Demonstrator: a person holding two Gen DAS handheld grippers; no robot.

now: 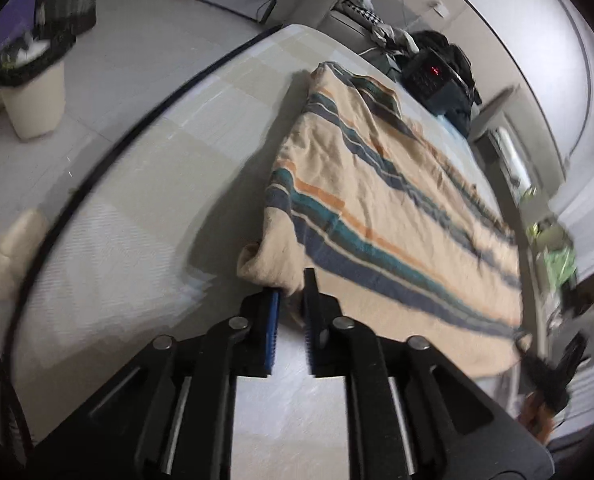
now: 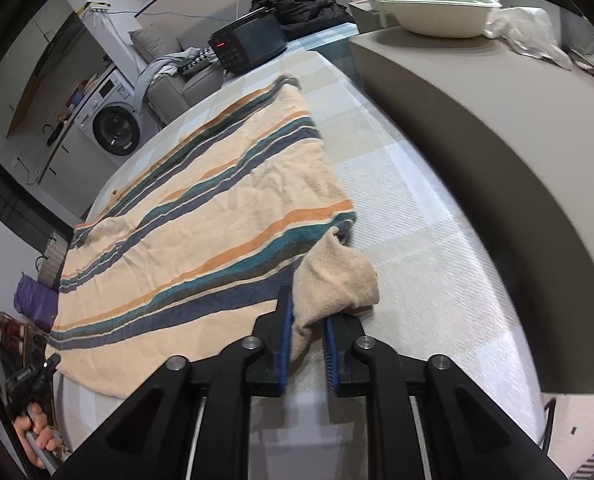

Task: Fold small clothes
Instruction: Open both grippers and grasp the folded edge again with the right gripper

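Claws (image 1: 291,294) (image 2: 309,312) hiding pinched garment (image 1: 377,208) corners.

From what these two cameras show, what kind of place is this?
Most likely a room in a home, perhaps a living and laundry area. A washing machine stands by the wall, a grey sofa with clothes thrown on it sits nearby, and a striped garment lies spread on a checked tablecloth.

The cream knit garment with teal, navy and orange stripes (image 2: 201,216) lies flat on the pale checked table (image 2: 437,264). Behind it stands the black box-shaped appliance (image 2: 249,46); my grippers sit at its near corners.
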